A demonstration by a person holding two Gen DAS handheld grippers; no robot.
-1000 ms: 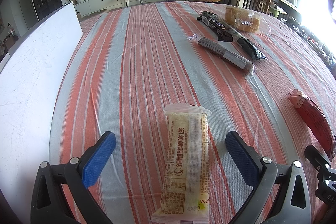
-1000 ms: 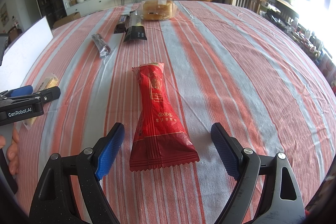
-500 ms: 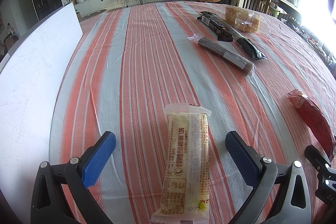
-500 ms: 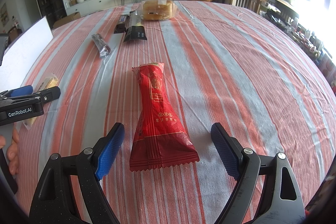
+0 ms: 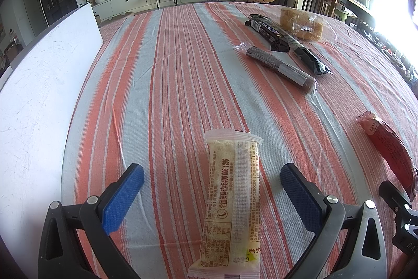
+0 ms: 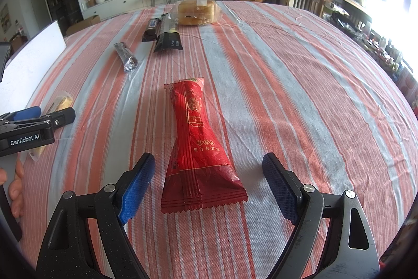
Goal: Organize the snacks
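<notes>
A pale yellow snack bar in a clear wrapper (image 5: pixel 232 203) lies on the striped tablecloth between the open jaws of my left gripper (image 5: pixel 211 190). A red snack packet (image 6: pixel 198 148) lies between the open jaws of my right gripper (image 6: pixel 209 184). Neither gripper touches its snack. The red packet also shows at the right edge of the left wrist view (image 5: pixel 386 151). The left gripper (image 6: pixel 34 127) and the yellow bar (image 6: pixel 58 103) show at the left of the right wrist view.
Farther back lie a dark wrapped roll (image 5: pixel 279 67), two black bar packets (image 5: pixel 269 30) (image 5: pixel 308 56) and a bagged bread (image 5: pixel 303 22). A white board (image 5: pixel 44 85) runs along the table's left side. The tablecloth (image 5: pixel 169 69) is red and grey striped.
</notes>
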